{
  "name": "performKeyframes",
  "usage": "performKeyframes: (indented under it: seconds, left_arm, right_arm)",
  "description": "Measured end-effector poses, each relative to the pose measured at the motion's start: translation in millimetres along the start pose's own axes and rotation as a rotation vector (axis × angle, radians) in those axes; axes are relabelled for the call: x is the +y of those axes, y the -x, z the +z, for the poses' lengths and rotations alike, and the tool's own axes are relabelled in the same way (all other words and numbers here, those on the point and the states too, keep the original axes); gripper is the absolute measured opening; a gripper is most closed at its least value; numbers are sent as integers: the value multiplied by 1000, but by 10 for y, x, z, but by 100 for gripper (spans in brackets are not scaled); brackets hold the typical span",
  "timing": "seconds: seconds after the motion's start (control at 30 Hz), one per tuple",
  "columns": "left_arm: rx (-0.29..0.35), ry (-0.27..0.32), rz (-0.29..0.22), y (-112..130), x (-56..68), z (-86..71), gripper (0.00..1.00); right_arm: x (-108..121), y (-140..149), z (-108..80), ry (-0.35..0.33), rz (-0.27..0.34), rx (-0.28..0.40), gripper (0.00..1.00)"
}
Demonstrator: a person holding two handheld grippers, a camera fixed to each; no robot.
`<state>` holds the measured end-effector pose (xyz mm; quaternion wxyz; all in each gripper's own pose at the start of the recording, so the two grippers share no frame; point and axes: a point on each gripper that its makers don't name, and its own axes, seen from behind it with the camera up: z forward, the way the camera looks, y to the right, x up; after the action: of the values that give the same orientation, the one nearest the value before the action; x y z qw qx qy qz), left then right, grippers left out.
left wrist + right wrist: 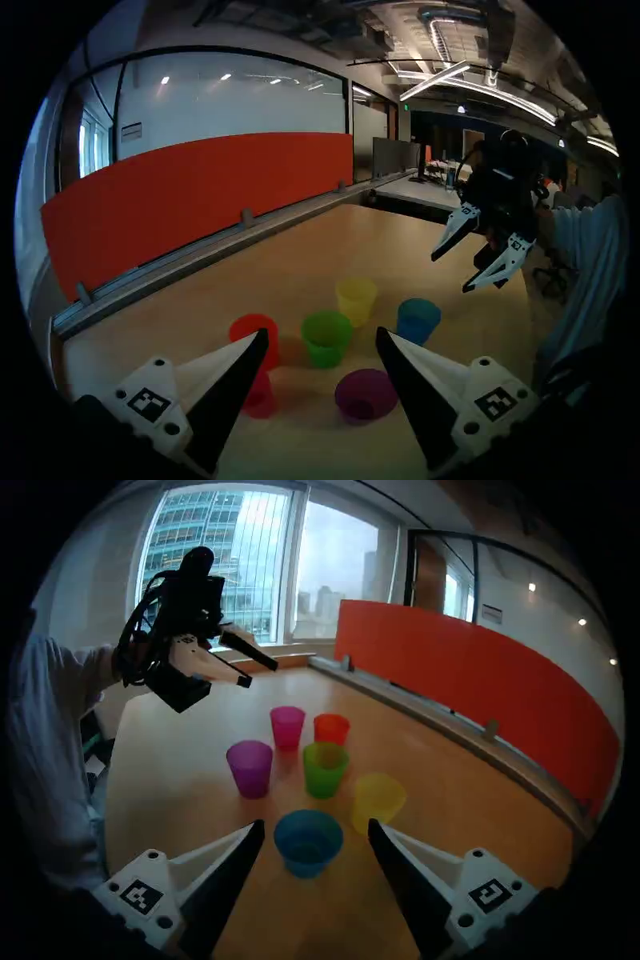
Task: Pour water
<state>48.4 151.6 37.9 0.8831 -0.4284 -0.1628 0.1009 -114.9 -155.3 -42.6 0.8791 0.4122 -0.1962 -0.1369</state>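
Several coloured plastic cups stand in a cluster on the wooden table (264, 272): red (254, 330), green (326, 338), yellow (356, 300), blue (418, 320), purple (366, 396) and a pink one (260, 398) half hidden by a finger. My left gripper (320, 336) is open, raised just short of the cluster. My right gripper (315, 826) is open too, with the blue cup (308, 842) showing in the gap between its fingers, apart from them. Each gripper hovers above the table in the other's view: right (453, 272), left (258, 674).
An orange partition (200, 192) with a metal rail runs along one table edge. A person's sleeve (48, 744) is at the table's side. Large windows (232, 560) stand beyond the far end. Bare wood surrounds the cups.
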Motion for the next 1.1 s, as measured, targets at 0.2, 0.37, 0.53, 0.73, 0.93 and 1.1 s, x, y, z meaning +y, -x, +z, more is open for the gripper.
performKeyframes:
  seconds: [0.2,0.37,0.53,0.73,0.93,1.1]
  left_arm:
    - [-12,10,-4,57,-8,76,100]
    - [-20,18,-9,97,-25,132,100]
    - [-35,23,-9,149,-51,186,100]
    - [-52,28,1,196,-71,266,100]
    - [-69,36,6,241,-76,354,100]
    - [-80,43,6,273,-75,420,100]
  right_arm:
    - [-49,198,128,-15,8,-34,100]
    - [-73,342,215,-23,14,-65,100]
    - [-110,442,302,-38,19,-87,100]
    - [-121,541,415,-44,16,-111,100]
    - [-137,587,562,-56,9,-121,100]
    - [-156,588,695,-65,6,-122,100]
